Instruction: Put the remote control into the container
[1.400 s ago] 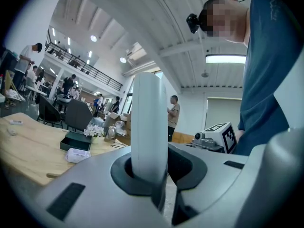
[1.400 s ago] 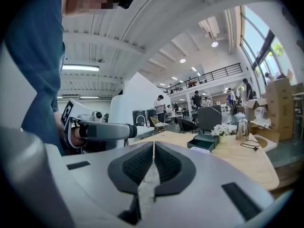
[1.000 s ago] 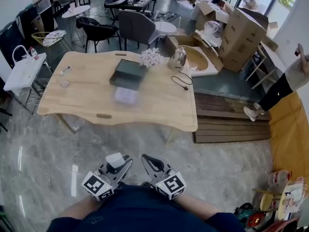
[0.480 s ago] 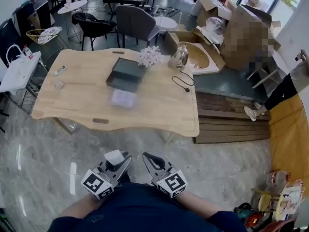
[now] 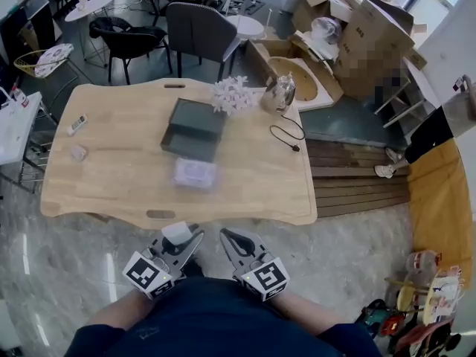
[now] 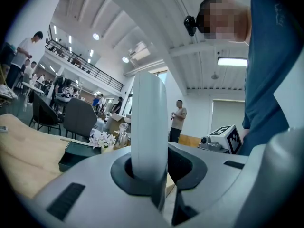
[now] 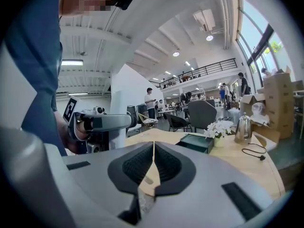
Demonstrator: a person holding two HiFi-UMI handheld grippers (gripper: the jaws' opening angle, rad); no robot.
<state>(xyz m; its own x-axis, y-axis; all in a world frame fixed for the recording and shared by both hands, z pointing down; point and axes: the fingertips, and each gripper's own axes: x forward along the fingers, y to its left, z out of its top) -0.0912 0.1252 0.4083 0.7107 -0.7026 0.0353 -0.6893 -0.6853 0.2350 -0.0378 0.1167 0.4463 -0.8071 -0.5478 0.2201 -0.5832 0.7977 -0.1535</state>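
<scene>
My left gripper (image 5: 186, 238) is shut on a white remote control (image 5: 176, 233), which stands upright between its jaws (image 6: 149, 122). My right gripper (image 5: 229, 238) is shut with nothing in it, its pads (image 7: 167, 165) touching. Both are held close to the person's body, just short of the near edge of the wooden table (image 5: 253, 192). The container, a dark green open box (image 5: 195, 129), lies at the table's middle, and shows in the left gripper view (image 6: 76, 153) and in the right gripper view (image 7: 199, 142).
On the table are a clear plastic box (image 5: 195, 173) in front of the container, white flowers (image 5: 234, 95), a metal kettle (image 5: 278, 91), a black cable (image 5: 286, 136), a second remote (image 5: 76, 124) and a small block (image 5: 78, 152). Chairs and cardboard boxes stand beyond.
Both grippers and the person have come forward, so the table's near edge is now right in front of the jaws. The remote stays in the left gripper.
</scene>
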